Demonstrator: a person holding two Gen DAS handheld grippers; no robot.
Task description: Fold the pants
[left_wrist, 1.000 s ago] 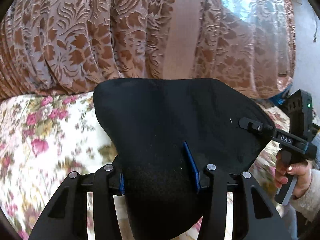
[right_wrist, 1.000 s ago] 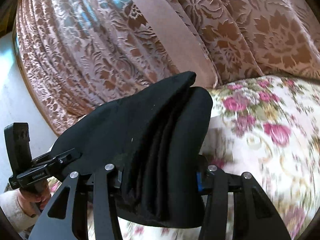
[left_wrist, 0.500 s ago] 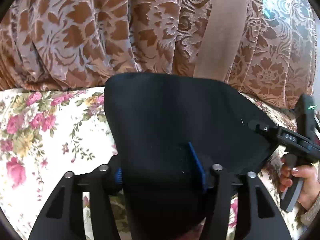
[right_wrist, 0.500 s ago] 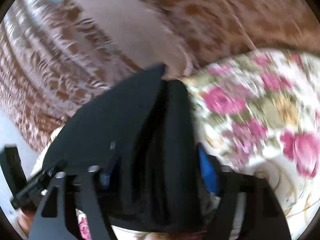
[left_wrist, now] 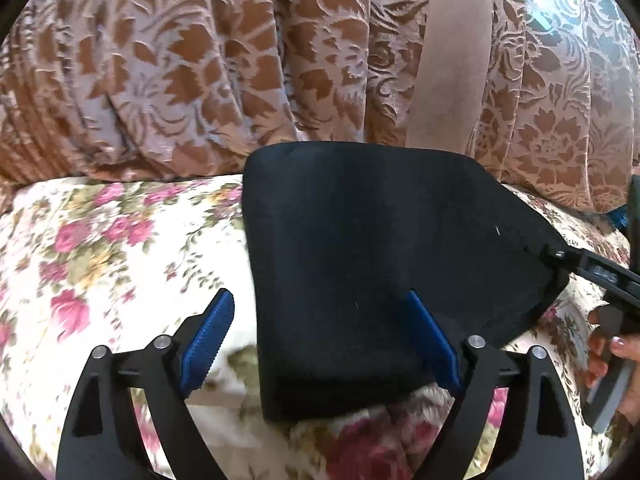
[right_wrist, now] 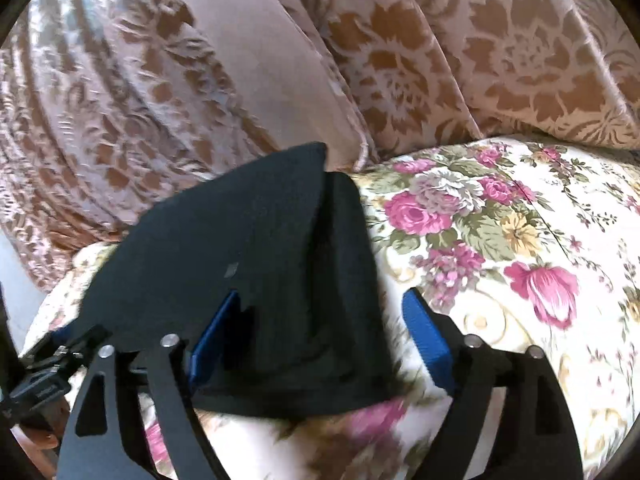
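The black pants (left_wrist: 380, 240) lie folded in a thick stack on the flowered bed cover (left_wrist: 100, 260). My left gripper (left_wrist: 320, 340) straddles their near left corner, jaws opening. Its left pad (left_wrist: 208, 340) is clear of the cloth and its right pad rests against it. In the right wrist view the pants (right_wrist: 240, 260) show several stacked layers. My right gripper (right_wrist: 322, 338) straddles their near right corner, jaws opening, with its right pad (right_wrist: 428, 340) off the fabric. Each gripper shows at the other view's edge: right gripper (left_wrist: 600, 276), left gripper (right_wrist: 52, 376).
A brown patterned curtain (left_wrist: 200, 60) hangs right behind the pants and meets the bed cover (right_wrist: 500, 240) along its far edge. A person's hand (left_wrist: 612, 356) holds the right gripper's handle. A pale wall (right_wrist: 12, 280) shows at the far left.
Both grippers were shut on the lifted pants; both have now widened and let go. The pants have come down flat onto the bed cover, and both hands have sunk lower.
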